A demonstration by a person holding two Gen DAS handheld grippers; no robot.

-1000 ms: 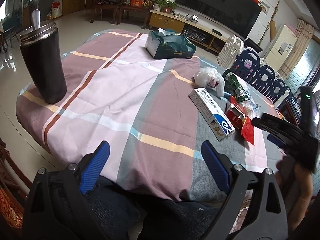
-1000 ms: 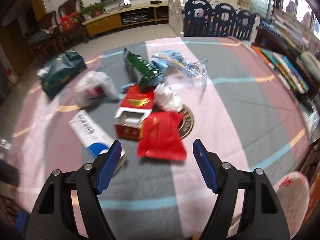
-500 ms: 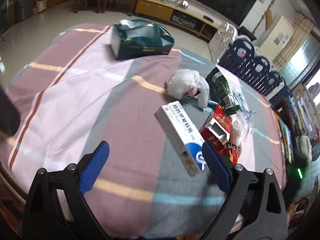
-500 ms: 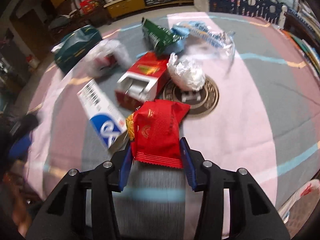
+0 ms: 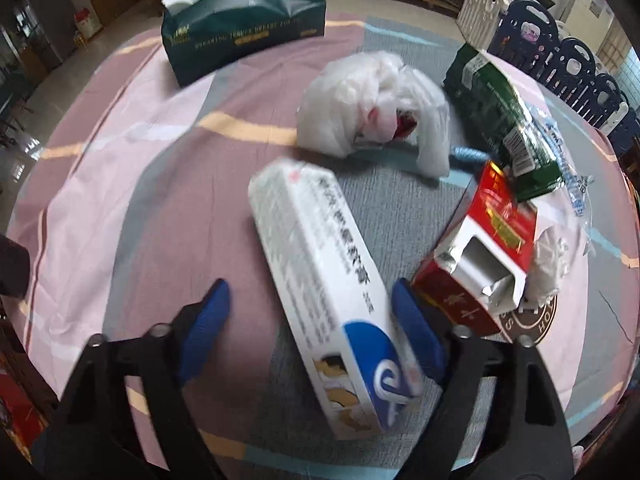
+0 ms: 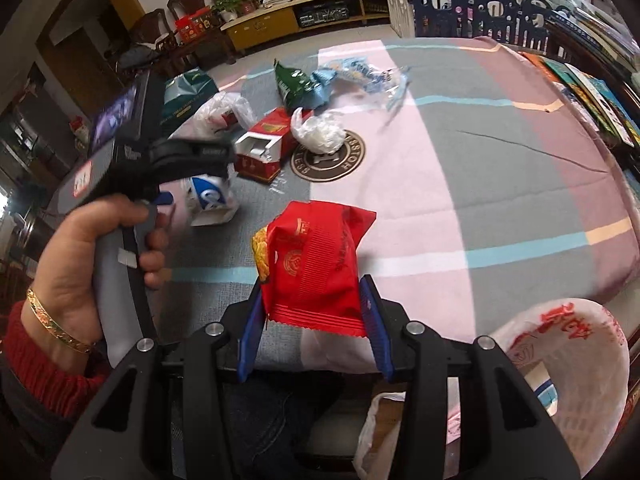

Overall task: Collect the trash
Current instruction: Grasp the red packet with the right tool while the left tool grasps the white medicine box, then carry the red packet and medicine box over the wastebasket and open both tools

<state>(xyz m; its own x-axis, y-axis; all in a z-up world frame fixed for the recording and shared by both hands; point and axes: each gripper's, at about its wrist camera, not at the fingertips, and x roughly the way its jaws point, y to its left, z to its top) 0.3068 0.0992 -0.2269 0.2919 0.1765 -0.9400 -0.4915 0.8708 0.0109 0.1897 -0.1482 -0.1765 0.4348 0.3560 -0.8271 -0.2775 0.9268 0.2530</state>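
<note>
Two tools at work over a round surface (image 6: 500,184) covered in a pink, grey and blue striped cloth.

Right tool (image 6: 314,330), lower centre of the right wrist view: blue pads clamped on the bottom edge of a red crinkled foil snack packet (image 6: 312,260), which is held above the cloth near the surface's near edge. White plastic bag with red print (image 6: 568,356) hangs at lower right, off the surface.

Left tool (image 5: 308,332), lower centre of the left wrist view: jaws closing, a long white cardboard box with a blue logo end (image 5: 332,300) lying between them. Right pad sits just beside the box's edge; left pad stands clear of it. Box is blurred, contact not certain. In the right wrist view a hand (image 6: 80,272) with a gold bangle and red sleeve grips this tool's handle at left.

Remaining litter, left wrist view:
- open red cigarette-style carton (image 5: 480,264), centre right, just beside the white box
- crumpled white plastic bag (image 5: 372,108), upper centre
- dark green foil packet (image 5: 508,120), upper right, over a clear blue-printed wrapper (image 5: 572,184)
- small wad of clear plastic (image 5: 552,260) at right, touching the carton

Dark green soft tissue pack (image 5: 244,24) lies at upper left, well apart from the litter.
</note>
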